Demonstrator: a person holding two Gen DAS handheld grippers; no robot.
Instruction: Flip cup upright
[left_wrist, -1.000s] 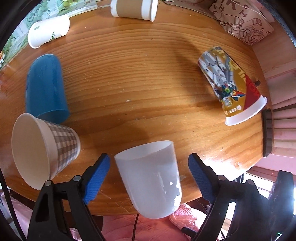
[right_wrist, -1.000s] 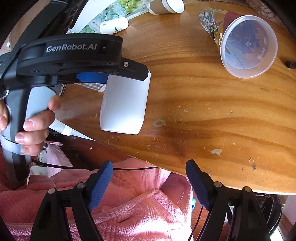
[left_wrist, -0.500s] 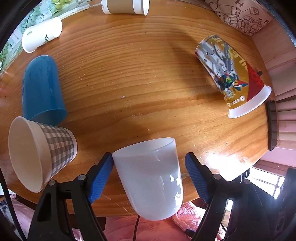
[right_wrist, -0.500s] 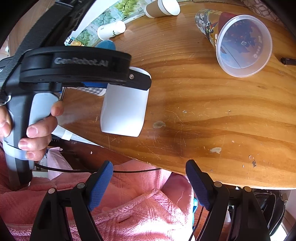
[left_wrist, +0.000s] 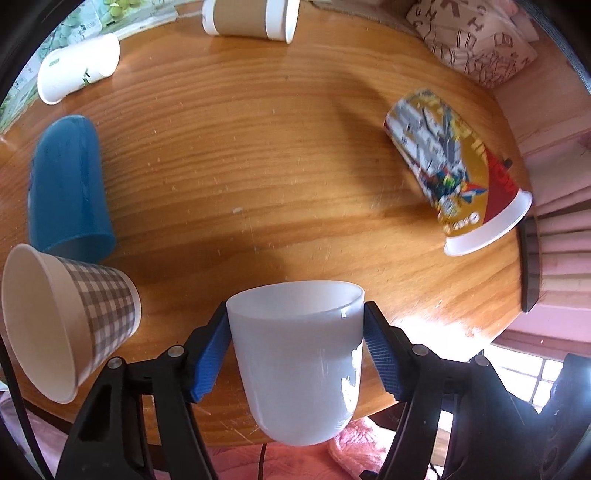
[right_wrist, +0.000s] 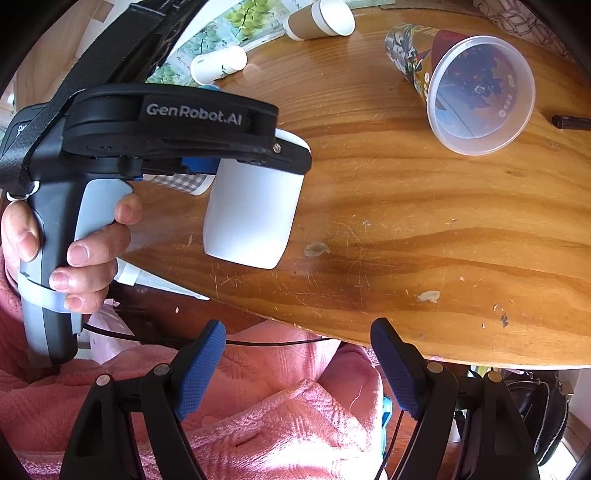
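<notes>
**White cup gripped, flip not yet made**

The left tongs (left_wrist: 295, 350) are closed onto the white plastic cup (left_wrist: 295, 365), one blue pad (left_wrist: 210, 354) pressed on each side just below the rim. The cup lies on its side at the near edge of the wooden surface (left_wrist: 258, 147), at 6 o'clock in the left wrist view, its mouth facing away towards 12 and its rounded base hanging out past the edge. From the right wrist view the same cup (right_wrist: 255, 218) shows beneath the left tool's black head, at about 9 o'clock.

The right tongs (right_wrist: 297, 365) stand wide open and hold nothing, hovering off the surface over pink cloth.

By my reading, the grasp is done and the turn itself remains: the cup has yet to be tipped mouth-up and set down.

Six cups in all, every one on its side (none upright that I can see):
- one white plastic cup, in the grip
- one checked paper cup (left_wrist: 70, 321), at 8 o'clock
- one blue cup (left_wrist: 66, 184), at 9 o'clock
- one white printed paper cup (left_wrist: 77, 72), at 10 o'clock
- one brown paper cup (left_wrist: 251, 18), at 12 o'clock
- one printed clear cup (left_wrist: 454, 173), at 2 o'clock
</notes>
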